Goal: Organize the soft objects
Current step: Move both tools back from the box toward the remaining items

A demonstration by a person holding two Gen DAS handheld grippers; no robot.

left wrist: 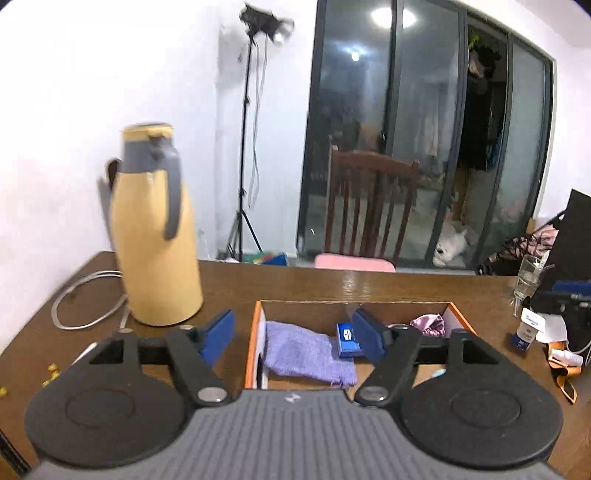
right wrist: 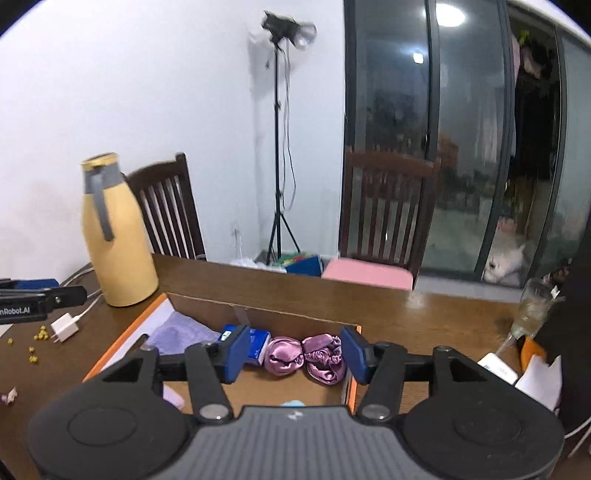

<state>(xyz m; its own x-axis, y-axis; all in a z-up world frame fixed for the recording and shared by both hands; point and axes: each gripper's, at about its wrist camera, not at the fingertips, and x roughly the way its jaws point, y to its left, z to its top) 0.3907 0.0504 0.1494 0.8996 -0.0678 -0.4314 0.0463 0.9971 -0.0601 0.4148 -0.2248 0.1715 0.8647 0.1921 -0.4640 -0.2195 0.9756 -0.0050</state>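
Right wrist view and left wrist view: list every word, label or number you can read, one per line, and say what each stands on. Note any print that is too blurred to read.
"nRobot.AI", cut off at the frame edge: on the black left gripper, seen in the right wrist view.
Blue packet in the box: white label, too blurred to read.
Small white bottle on the table: blue print, too small to read.
No other readable text.

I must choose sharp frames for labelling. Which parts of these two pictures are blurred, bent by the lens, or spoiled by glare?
Left wrist view: the yellow thermos and lamp stand are smeared by motion; the ceiling light glares in the glass door. Right wrist view: sharper, though the pink chair cushion is soft; the door frames bow at the edges, and the purple scrunchies are readable.
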